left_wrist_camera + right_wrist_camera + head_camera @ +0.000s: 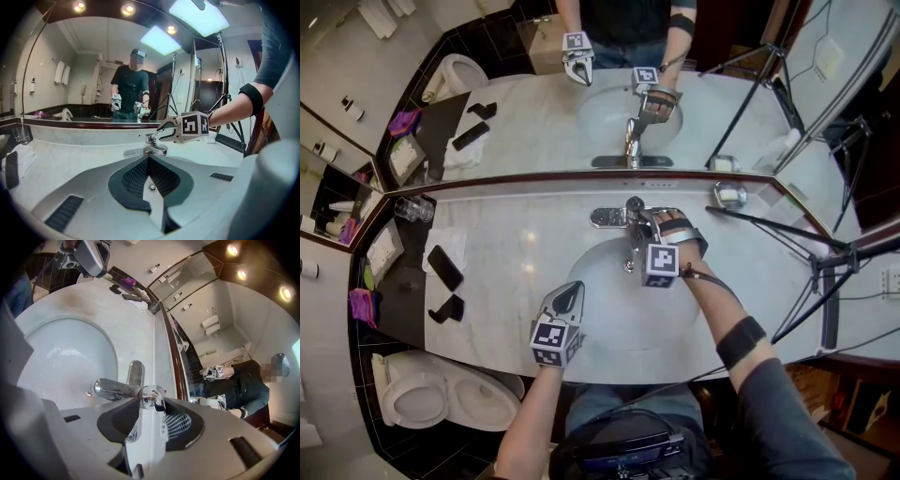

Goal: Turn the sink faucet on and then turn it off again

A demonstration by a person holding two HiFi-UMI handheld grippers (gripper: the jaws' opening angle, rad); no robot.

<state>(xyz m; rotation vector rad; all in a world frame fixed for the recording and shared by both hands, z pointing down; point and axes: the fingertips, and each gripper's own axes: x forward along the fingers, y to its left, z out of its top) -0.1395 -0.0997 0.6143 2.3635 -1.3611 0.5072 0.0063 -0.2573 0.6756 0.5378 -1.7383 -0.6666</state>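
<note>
While the left gripper (pixel 571 293) hangs over the near edge of the pale marble counter (pixel 511 230), its jaws are pressed together with nothing between them. Beyond it lies the white oval sink basin (pixel 598 281), sunk into the counter. Reaching across the basin's right side, the right gripper (pixel 153 403) points down at the polished chrome single-lever faucet (pixel 112 389), which stands at the basin's far rim. Its jaws are clamped on either side of the faucet's rounded chrome lever top (pixel 151 395). Behind the faucet, the wide wall mirror (pixel 534 112) reflects both grippers.
</note>
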